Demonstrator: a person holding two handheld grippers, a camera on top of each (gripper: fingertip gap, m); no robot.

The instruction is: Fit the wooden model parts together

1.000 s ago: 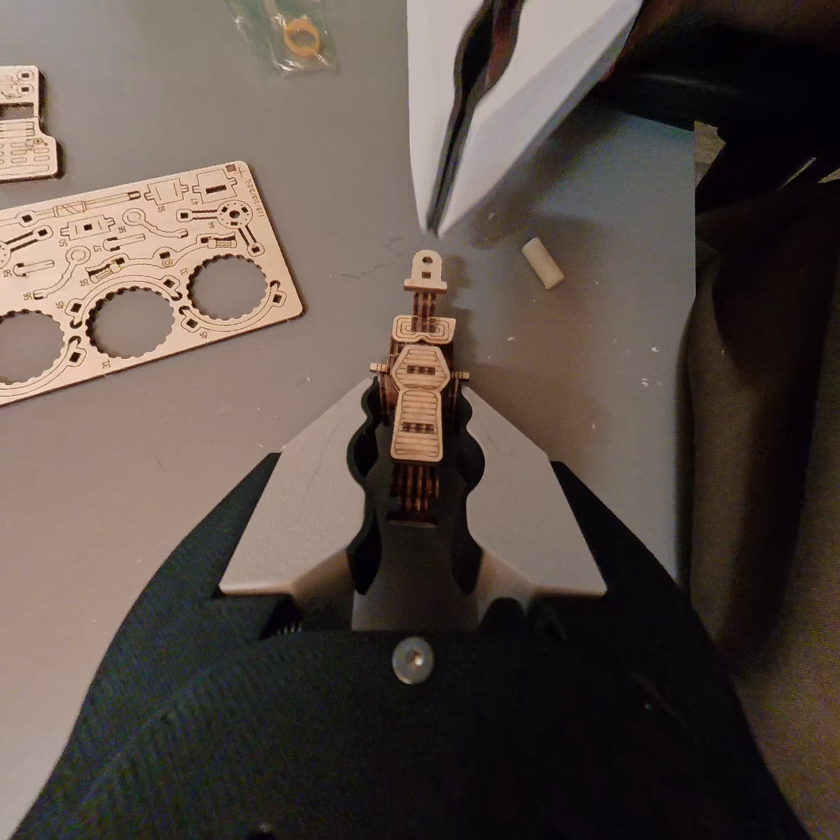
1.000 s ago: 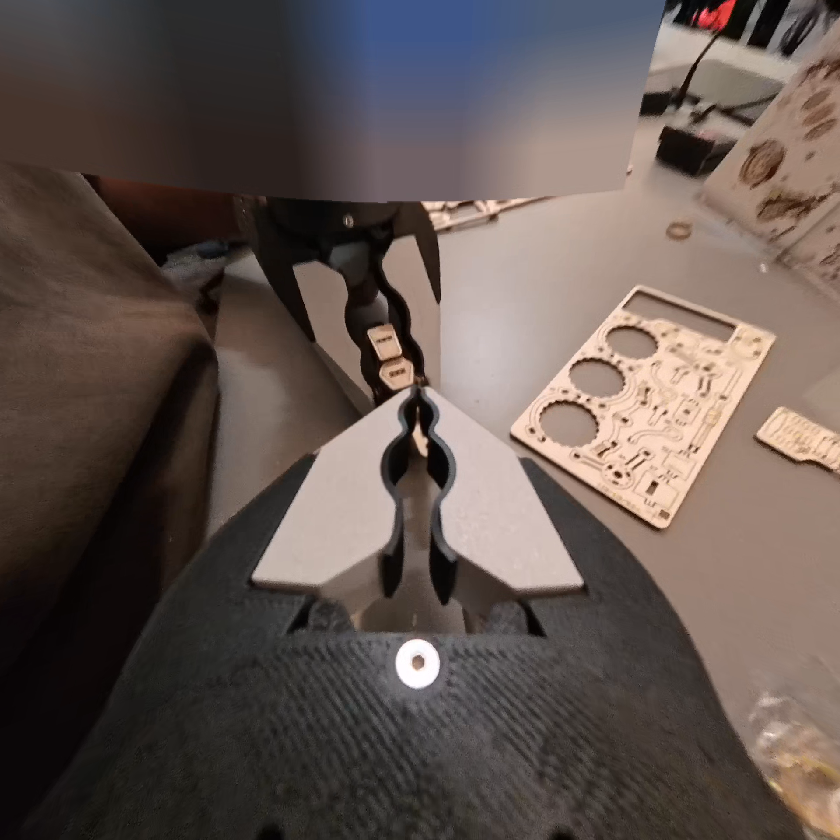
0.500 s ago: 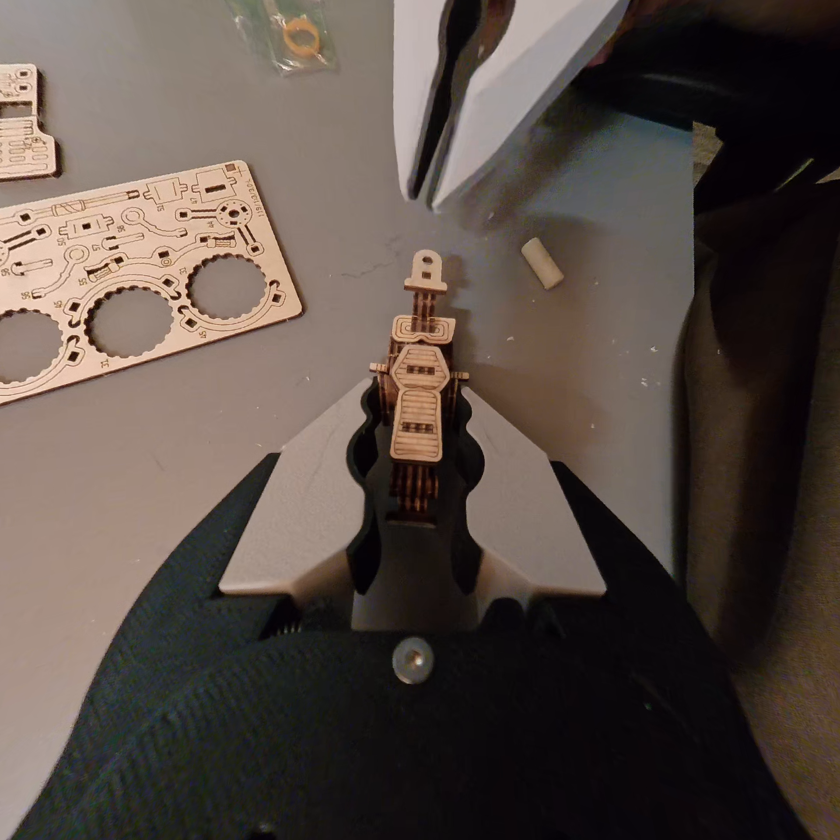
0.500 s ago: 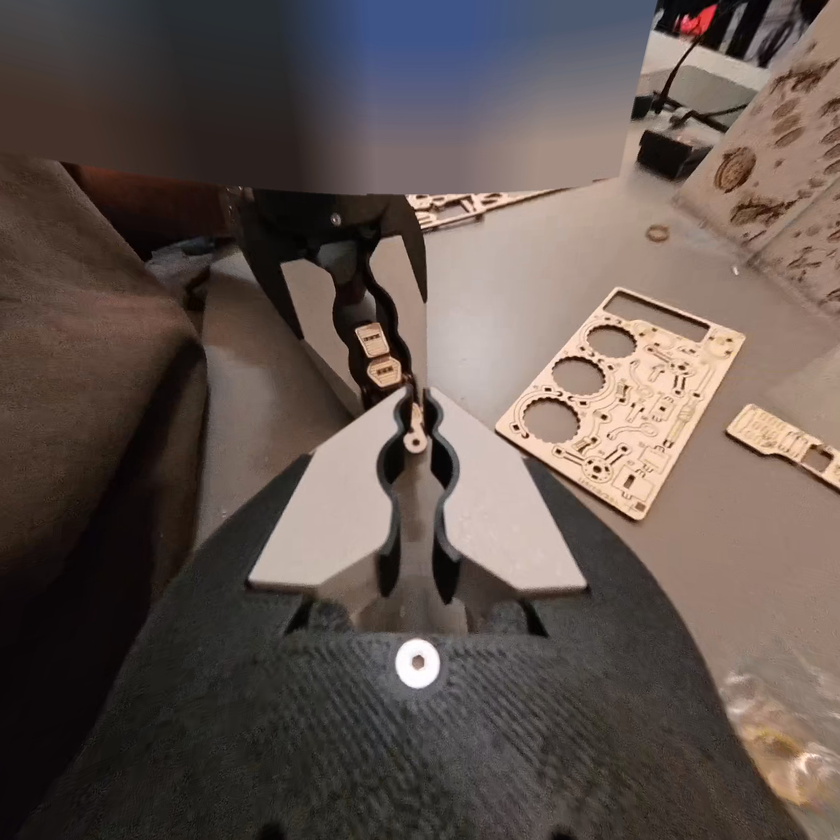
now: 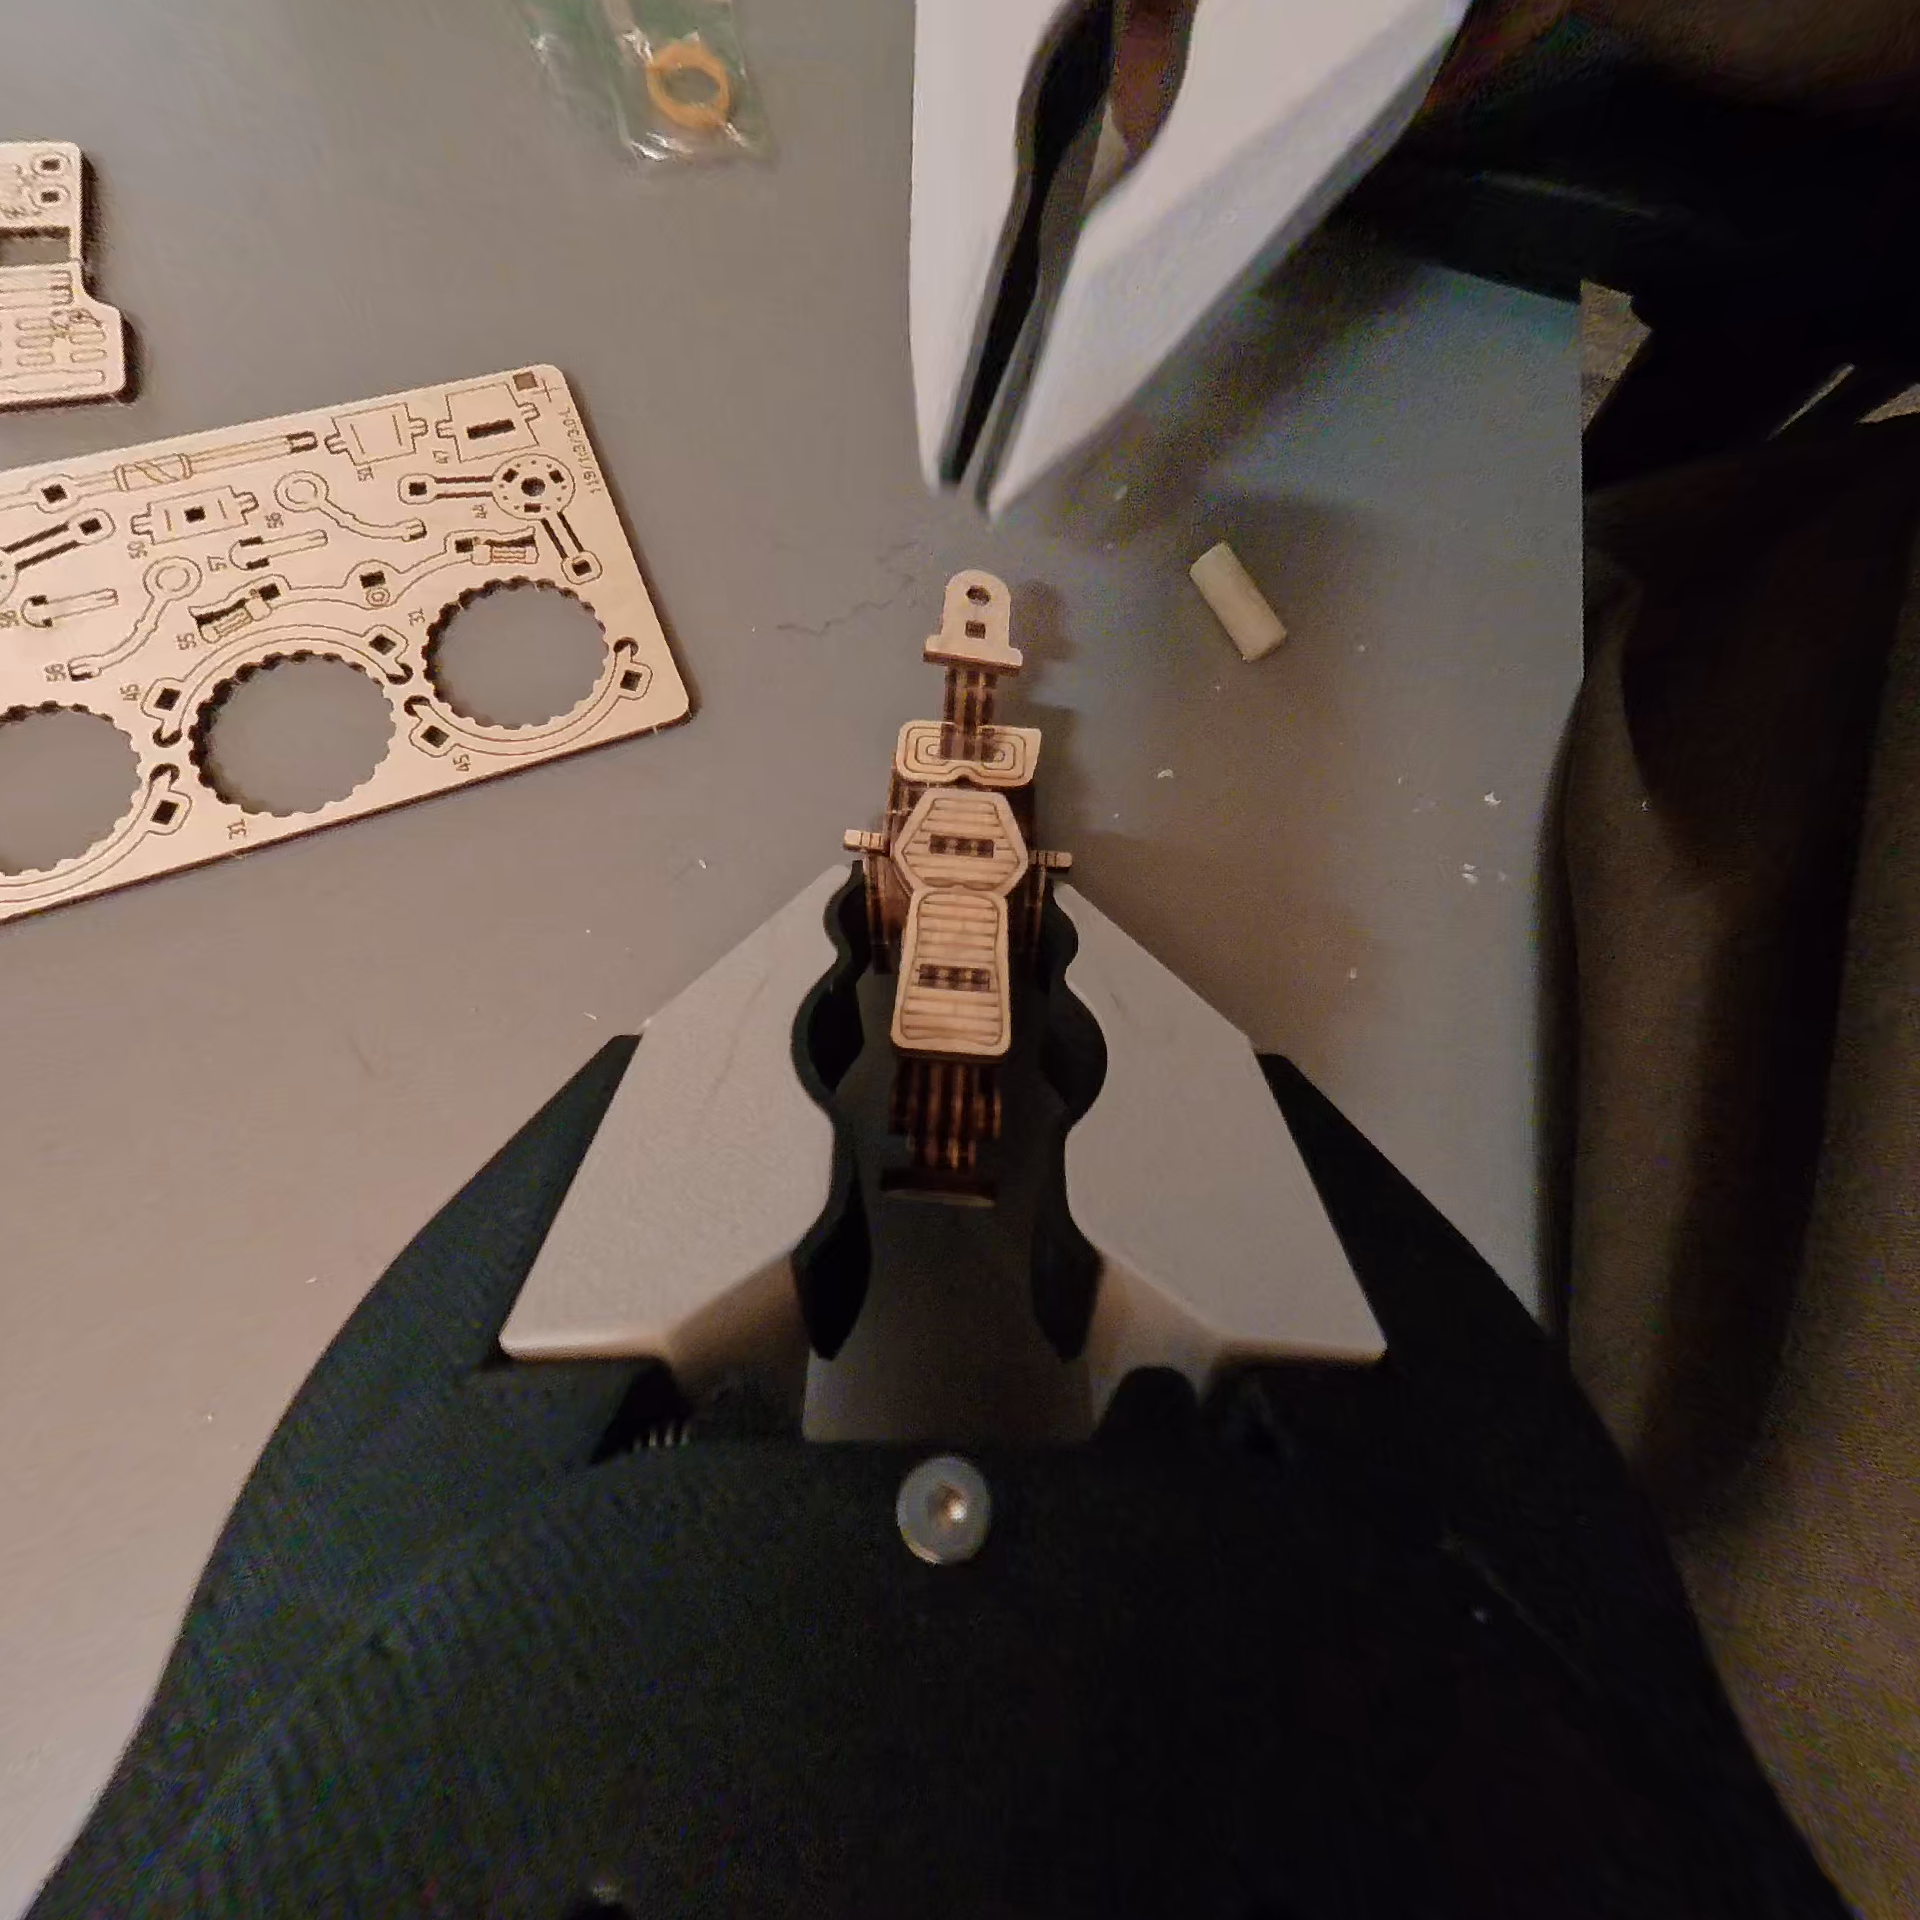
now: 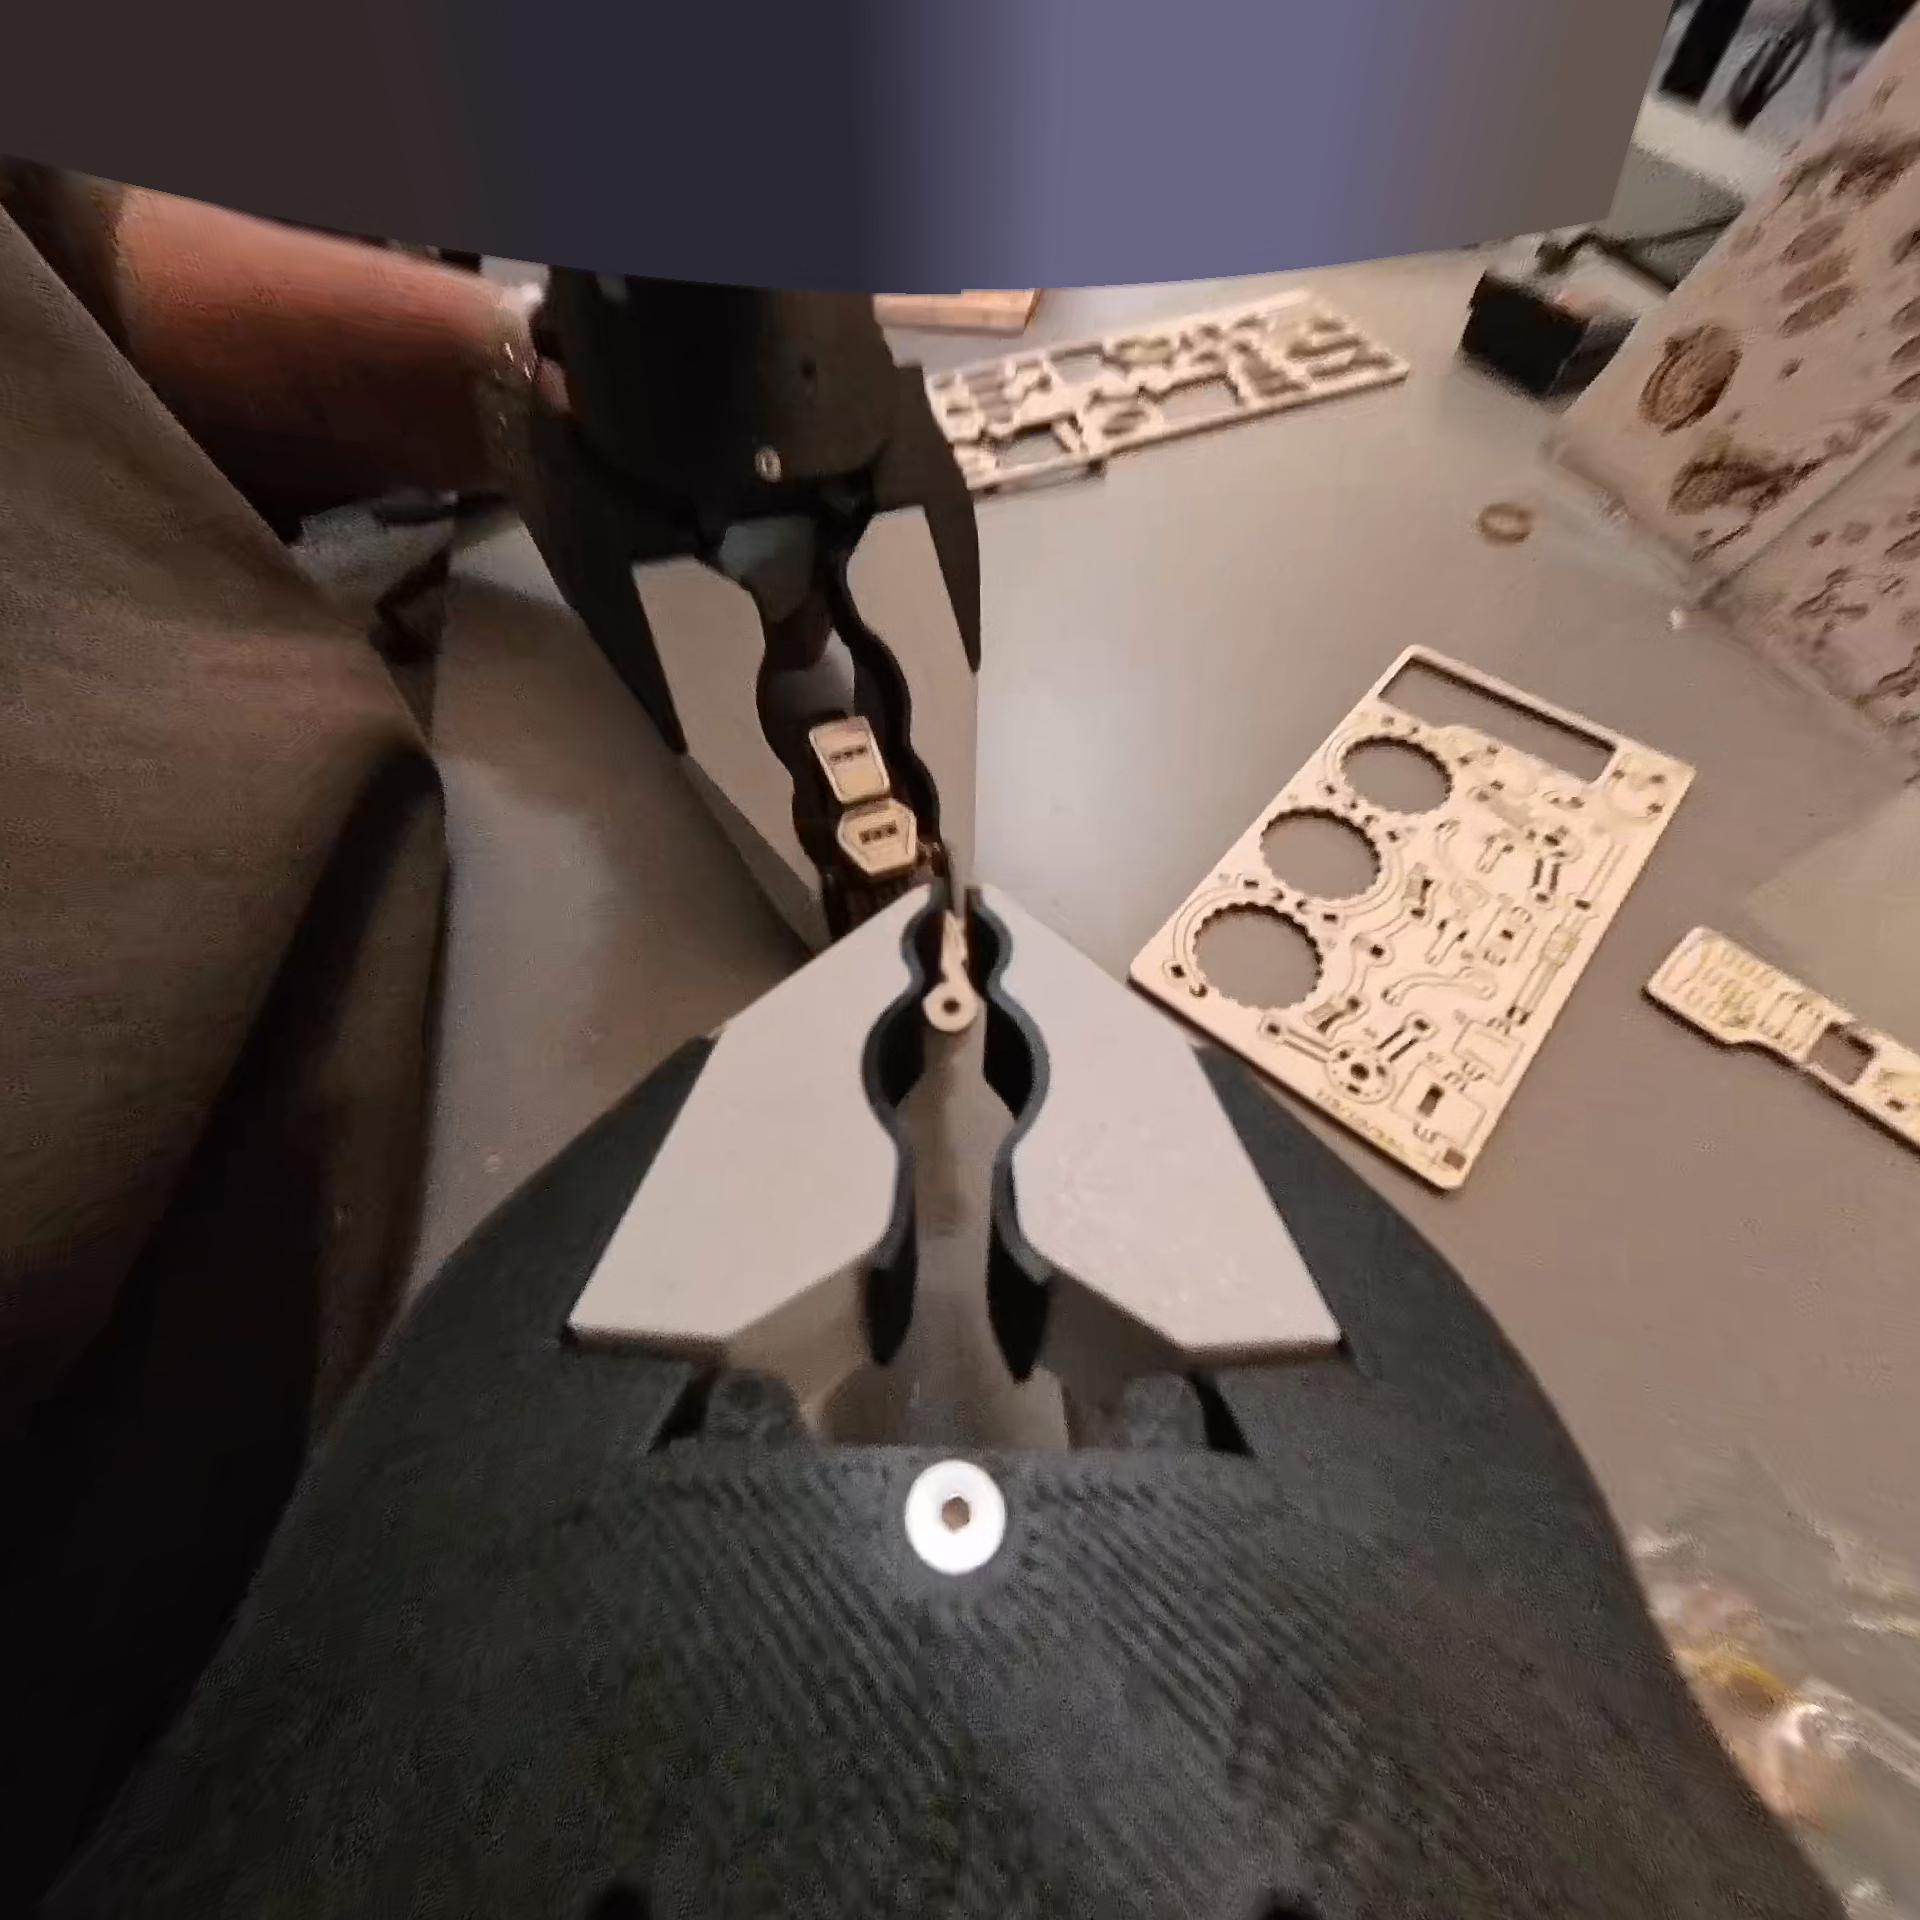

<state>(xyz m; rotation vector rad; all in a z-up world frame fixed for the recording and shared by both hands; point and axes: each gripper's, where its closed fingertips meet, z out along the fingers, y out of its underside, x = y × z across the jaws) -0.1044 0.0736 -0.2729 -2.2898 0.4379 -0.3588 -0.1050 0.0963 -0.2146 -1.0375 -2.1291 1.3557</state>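
Left tongs [image 5: 956,894] are pinching the wooden model [image 5: 956,935] upright above the grey tabletop [image 5: 416,1039]. Right tongs [image 6: 951,914] are gripping a small looped wooden piece [image 6: 948,992], its tip meeting the model's front end. Punched-out wooden sheet [image 5: 291,623] is lying nearby, left.

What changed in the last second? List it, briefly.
The right gripper drifted slightly left. The holed tab of the wooden model now shows in the gap between its fingers, though whether it grips the tab is unclear. The left gripper stayed shut on the wooden model. The parts sheet and white peg did not move.
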